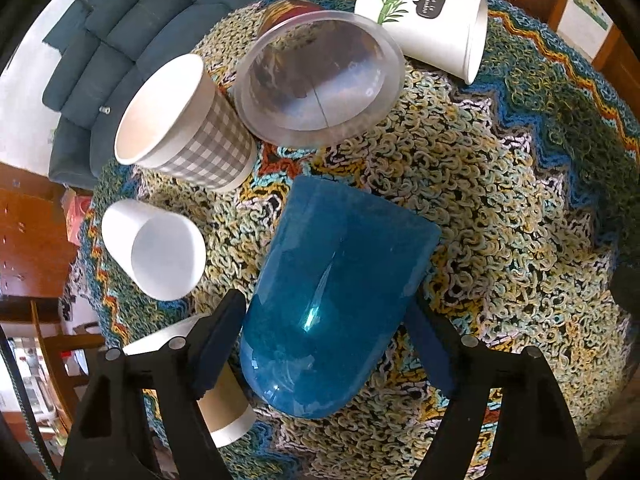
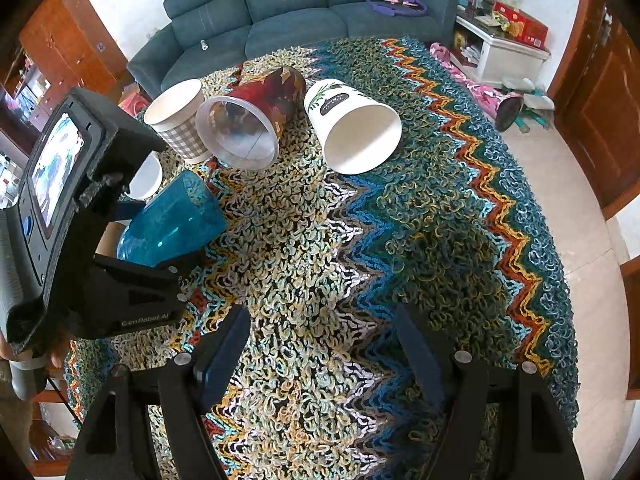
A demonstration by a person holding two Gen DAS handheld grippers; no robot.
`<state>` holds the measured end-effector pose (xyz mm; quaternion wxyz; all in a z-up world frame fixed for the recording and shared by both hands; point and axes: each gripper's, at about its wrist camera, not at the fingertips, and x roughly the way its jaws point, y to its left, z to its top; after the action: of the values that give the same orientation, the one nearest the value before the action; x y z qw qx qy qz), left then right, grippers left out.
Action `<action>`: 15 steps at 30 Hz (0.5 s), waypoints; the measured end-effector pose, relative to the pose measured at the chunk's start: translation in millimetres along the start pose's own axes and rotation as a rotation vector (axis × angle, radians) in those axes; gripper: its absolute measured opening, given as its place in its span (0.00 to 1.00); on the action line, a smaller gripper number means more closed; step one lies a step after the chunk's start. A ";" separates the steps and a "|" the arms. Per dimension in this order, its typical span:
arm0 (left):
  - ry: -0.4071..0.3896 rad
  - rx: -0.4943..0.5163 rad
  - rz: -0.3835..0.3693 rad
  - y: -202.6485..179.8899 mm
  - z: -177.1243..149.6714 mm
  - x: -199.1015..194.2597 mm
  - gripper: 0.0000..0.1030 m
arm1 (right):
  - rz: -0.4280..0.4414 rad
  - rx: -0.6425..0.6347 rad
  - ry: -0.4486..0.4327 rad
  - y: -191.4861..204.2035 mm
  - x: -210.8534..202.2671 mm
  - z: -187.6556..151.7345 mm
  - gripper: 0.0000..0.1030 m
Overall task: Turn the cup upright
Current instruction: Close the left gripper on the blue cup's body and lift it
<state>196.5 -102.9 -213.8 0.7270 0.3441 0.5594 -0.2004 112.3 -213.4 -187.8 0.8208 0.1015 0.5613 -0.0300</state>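
A translucent blue cup (image 1: pixel 336 292) lies tilted on its side over the woven rug (image 1: pixel 500 208), base toward the left wrist camera and mouth pointing away. My left gripper (image 1: pixel 324 320) is shut on it, with a pad pressed against each side of its body. The right wrist view shows the same blue cup (image 2: pixel 172 224) held in the left gripper (image 2: pixel 152 236) at the left. My right gripper (image 2: pixel 324 344) stands open over bare rug (image 2: pixel 400 240) with nothing between its fingers.
A grey checked cup (image 1: pixel 188 120) stands mouth-up. A red cup with a clear rim (image 2: pixel 248 124) and a white bamboo-print cup (image 2: pixel 352 128) lie on their sides. A small white cup (image 1: pixel 156 248) and a brown paper cup (image 1: pixel 224 412) sit left. A sofa (image 2: pixel 300 12) stands behind.
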 end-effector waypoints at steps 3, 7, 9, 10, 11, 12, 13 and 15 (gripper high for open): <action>0.021 -0.007 -0.017 2.8 -2.6 1.0 0.79 | 0.005 0.002 0.001 -0.6 -1.8 -1.2 0.74; 0.038 -0.002 -0.021 -6.0 -13.2 -8.2 0.78 | 0.009 0.004 -0.003 -0.3 -6.1 -3.8 0.74; 0.040 -0.006 -0.025 -9.6 -19.6 -14.8 0.78 | 0.009 0.005 -0.009 0.2 -9.6 -5.5 0.74; 0.042 -0.013 -0.029 -11.5 -23.8 -19.6 0.78 | 0.009 0.005 -0.012 0.5 -12.0 -6.7 0.74; 0.044 -0.026 -0.033 -13.0 -28.3 -24.5 0.78 | 0.009 0.006 -0.016 0.7 -14.4 -7.8 0.74; 0.050 -0.038 -0.036 -14.9 -31.7 -28.4 0.78 | 0.010 0.007 -0.019 0.8 -16.7 -8.8 0.74; 0.057 -0.058 -0.041 -13.9 -36.6 -31.6 0.78 | 0.010 0.007 -0.024 1.3 -19.8 -10.4 0.74; 0.072 -0.104 -0.063 -11.4 -47.3 -37.8 0.78 | 0.014 0.006 -0.031 1.7 -24.4 -12.7 0.74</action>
<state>145.7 -79.9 -187.5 0.7167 0.2952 0.6052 -0.1813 91.9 -210.7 -169.4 0.8292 0.1073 0.5479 -0.0277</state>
